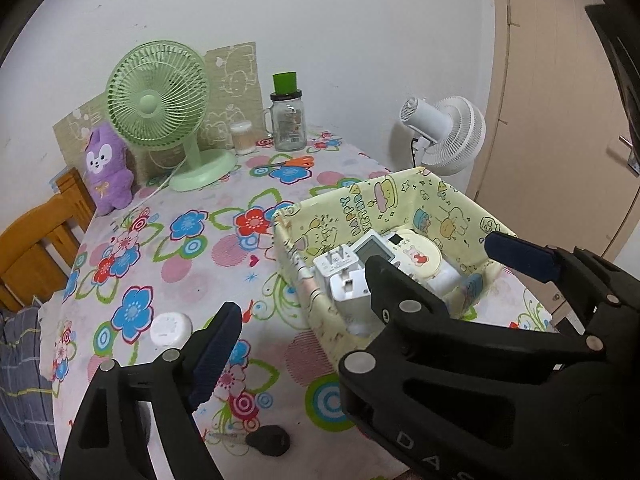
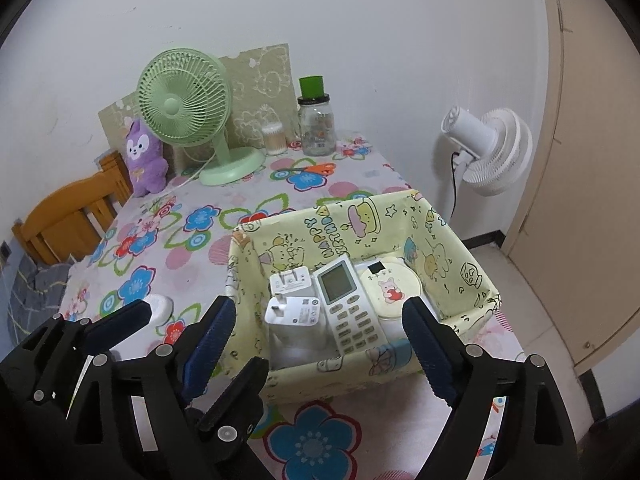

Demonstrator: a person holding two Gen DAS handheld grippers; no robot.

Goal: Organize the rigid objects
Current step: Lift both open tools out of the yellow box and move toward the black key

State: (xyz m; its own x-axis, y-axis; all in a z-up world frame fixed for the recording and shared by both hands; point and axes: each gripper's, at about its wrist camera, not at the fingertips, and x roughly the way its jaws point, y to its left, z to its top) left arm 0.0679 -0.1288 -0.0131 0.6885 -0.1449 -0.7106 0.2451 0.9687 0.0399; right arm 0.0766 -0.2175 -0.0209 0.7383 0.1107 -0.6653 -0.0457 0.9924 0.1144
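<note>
A yellow cartoon-print fabric box [image 2: 452,240] stands at the table's right side. It holds two white plug adapters [image 2: 294,312], a white remote control [image 2: 348,308] and a round cream case [image 2: 390,288]. My right gripper [image 2: 320,320] hovers open over the box's near wall, its blue pads [image 2: 430,356] wide apart and touching nothing. My left gripper [image 1: 320,320] is open just left of the box. Its right finger is hidden behind the right gripper [image 1: 440,258]. A white round puck [image 1: 171,328] and a small black object [image 1: 269,440] lie on the cloth near the left gripper [image 2: 198,336].
On the flowered tablecloth [image 1: 192,264], at the back, stand a green desk fan [image 1: 158,104], a purple plush [image 1: 106,168], a glass jar with a green lid [image 1: 289,120], a swab tub [image 1: 242,138] and orange scissors [image 1: 288,163]. A wooden chair [image 1: 36,248] is left, a white floor fan [image 2: 492,148] and a door right.
</note>
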